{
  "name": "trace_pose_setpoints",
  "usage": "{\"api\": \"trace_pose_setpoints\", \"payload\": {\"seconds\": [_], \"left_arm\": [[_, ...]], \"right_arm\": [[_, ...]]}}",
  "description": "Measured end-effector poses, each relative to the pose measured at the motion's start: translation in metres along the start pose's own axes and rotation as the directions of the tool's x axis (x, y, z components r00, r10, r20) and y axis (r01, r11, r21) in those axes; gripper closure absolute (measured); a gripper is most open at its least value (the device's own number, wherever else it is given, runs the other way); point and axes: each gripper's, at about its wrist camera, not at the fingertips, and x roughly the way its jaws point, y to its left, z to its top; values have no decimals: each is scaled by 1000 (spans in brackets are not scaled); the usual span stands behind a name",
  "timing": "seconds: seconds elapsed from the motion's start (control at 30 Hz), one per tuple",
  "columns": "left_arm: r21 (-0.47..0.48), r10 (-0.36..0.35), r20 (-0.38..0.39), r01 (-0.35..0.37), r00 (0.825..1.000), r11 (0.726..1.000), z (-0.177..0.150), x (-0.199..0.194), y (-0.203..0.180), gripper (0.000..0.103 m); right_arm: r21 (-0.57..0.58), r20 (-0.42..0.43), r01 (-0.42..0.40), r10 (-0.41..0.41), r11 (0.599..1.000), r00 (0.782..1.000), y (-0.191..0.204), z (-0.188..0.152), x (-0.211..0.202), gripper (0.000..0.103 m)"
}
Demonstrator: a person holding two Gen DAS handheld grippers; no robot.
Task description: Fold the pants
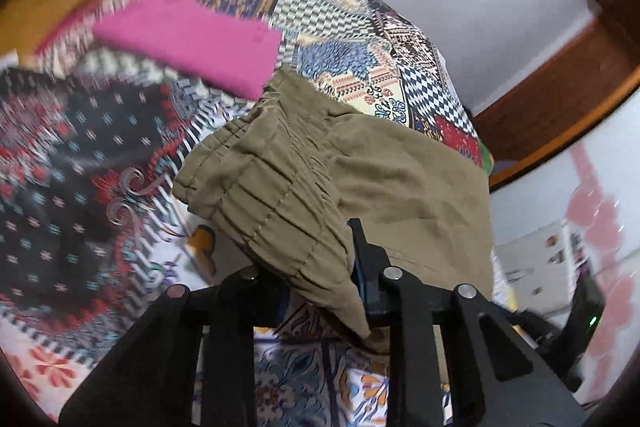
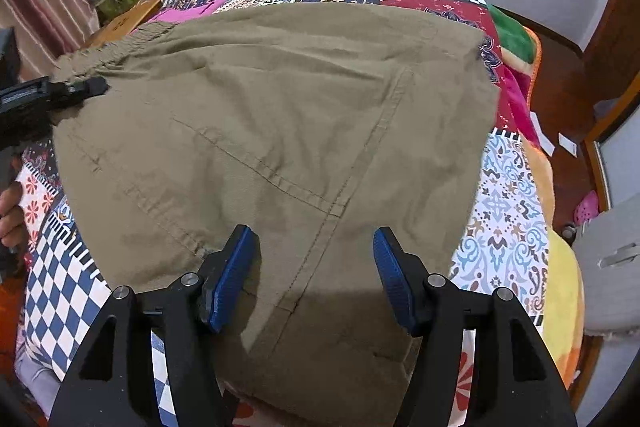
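Khaki cloth fills the left wrist view just ahead of the left gripper (image 1: 320, 267): the gathered elastic waistband of the pants (image 1: 280, 179) bunches between its fingers, which are closed onto it, with a flap hanging down over the nearer linkage. The band is lifted clear of the patchwork bedspread (image 1: 60, 167) below, and the motion blur beyond suggests the hand is swinging. Farther ahead, a folded pink garment (image 1: 192, 39) lies on the spread.

In the right wrist view, the right gripper (image 2: 314, 275) hangs directly above the seat of the pants (image 2: 280, 115), its blue pads (image 2: 234, 275) spread wide with nothing between them. The pants lie mostly flat on the bedspread (image 2: 504, 195), leg seam running forward between the fingers. Off to the far left, the left gripper (image 2: 86, 87) pinches the waistband corner.

I judge the fabric light, soft and limp: it will sag and crease wherever unsupported, and it should not slip in ribbed pads. The thick waistband and stitched seams look like the firmest places to take hold.

Only the right camera shows the whole spread of the garment and where the other tool grips it; only the left shows how deep the band sits in the closed jaws.
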Motion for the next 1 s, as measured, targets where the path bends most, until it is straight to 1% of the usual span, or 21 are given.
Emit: {"api": "trace_pose_setpoints", "payload": {"seconds": [0.07, 0.17, 0.23, 0.3, 0.37, 0.4, 0.5, 0.6, 0.7, 0.77, 0.87, 0.93, 1.0], "left_arm": [[34, 23, 15, -23, 1000, 999, -4, -8, -4, 78], [70, 52, 37, -55, 998, 996, -18, -28, -2, 79], [74, 68, 49, -71, 996, 995, -28, -41, 1, 79], [79, 101, 77, -107, 992, 991, -41, -58, 3, 79], [72, 124, 100, -131, 987, 989, -50, -69, 5, 79], [53, 129, 113, -136, 985, 989, -55, -76, 10, 79], [9, 149, 138, -152, 979, 988, -65, -91, 20, 79], [-7, 162, 155, -163, 974, 987, -75, -100, 26, 79], [0, 168, 170, -170, 971, 985, -80, -107, 26, 79], [3, 163, 181, -166, 970, 986, -81, -110, 26, 79], [9, 142, 200, -146, 969, 989, -78, -116, 26, 79], [32, 136, 213, -146, 968, 989, -77, -119, 21, 81], [54, 139, 225, -155, 964, 986, -76, -120, 16, 81]], "right_arm": [[-7, -3, 7, -7, 1000, 1000, 1, 0, -1, 45], [-22, -13, 20, -20, 1000, 1000, 2, 1, -2, 45], [-47, -21, 29, -30, 998, 999, 6, 3, -4, 45], [-75, -27, 40, -43, 996, 999, 11, 7, -8, 45], [-94, -12, 44, -45, 995, 999, 19, 16, -15, 45], [-98, 2, 36, -36, 995, 999, 24, 20, -20, 45], [-118, 59, 0, 7, 993, 998, 46, 36, -37, 45], [-168, 112, -27, 46, 985, 993, 85, 52, -47, 43], [-229, 115, -51, 79, 972, 990, 119, 59, -42, 43], [-282, 74, -55, 79, 958, 994, 145, 60, -26, 43], [-342, -43, -112, 104, 933, 994, 169, 50, 4, 45], [-365, -104, -146, 116, 920, 988, 179, 41, 23, 45], [-364, -100, -153, 125, 919, 987, 179, 39, 26, 45]]}}
